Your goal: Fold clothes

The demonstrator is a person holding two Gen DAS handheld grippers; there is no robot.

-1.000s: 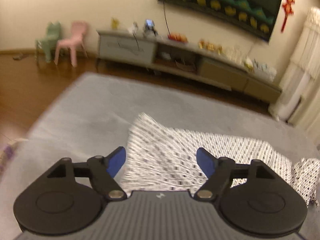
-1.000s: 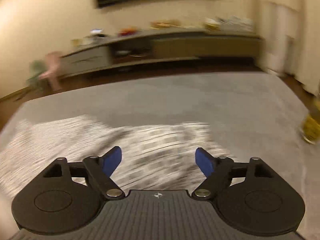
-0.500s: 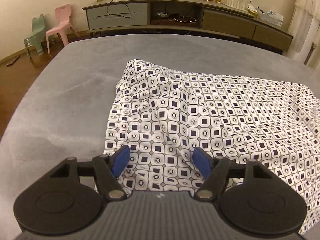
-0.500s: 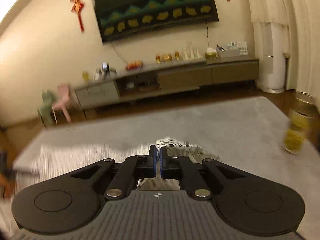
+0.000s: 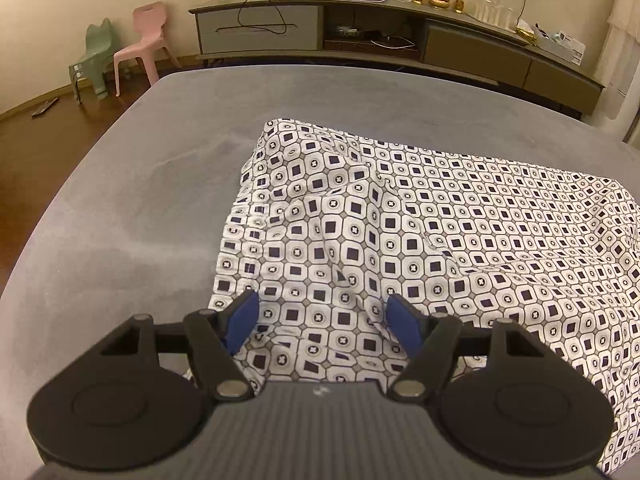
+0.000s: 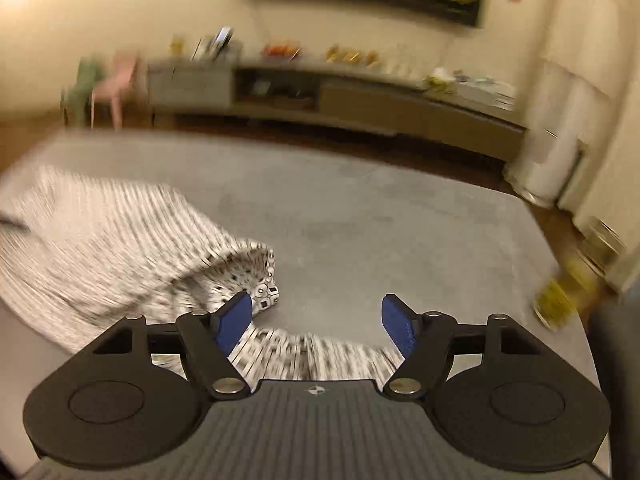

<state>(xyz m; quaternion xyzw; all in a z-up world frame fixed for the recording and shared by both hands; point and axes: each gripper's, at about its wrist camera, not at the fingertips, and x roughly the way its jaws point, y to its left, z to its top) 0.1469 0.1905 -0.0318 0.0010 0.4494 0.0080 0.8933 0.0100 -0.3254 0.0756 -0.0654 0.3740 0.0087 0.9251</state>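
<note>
Left wrist view, sharp. The left gripper (image 5: 323, 322) has its jaws spread wide, with nothing between the blue pads (image 5: 240, 320). It sits low over the near left corner of the white cotton garment printed with dark squares and rings (image 5: 420, 232). The cloth runs under the gap between the pads, and its near hem disappears beneath the gripper body. No pad visibly pinches fabric. The garment lies spread and rumpled on the grey soft-pile surface (image 5: 132, 208), with a raised crease just ahead of the gap. From there it reaches away to the right edge of the view. Bare grey surface lies to the left of the cloth.

Right wrist view, motion-blurred. The right gripper (image 6: 317, 322) is also released, jaws wide apart and holding nothing. A strip of the same garment (image 6: 120, 248) crosses under the gap close to the gripper body. A folded, bunched edge stands just beyond the left pad (image 6: 234, 322); it looks to be touching the pad, but the blur makes contact uncertain. The bulk of the cloth spreads off to the left. Grey surface (image 6: 380, 220) lies ahead and to the right.

Farther back: wooden floor, a small pink plastic chair (image 5: 146, 38) beside a small green one (image 5: 94, 60), then a long low grey media cabinet (image 5: 320, 32) against the cream wall.
</note>
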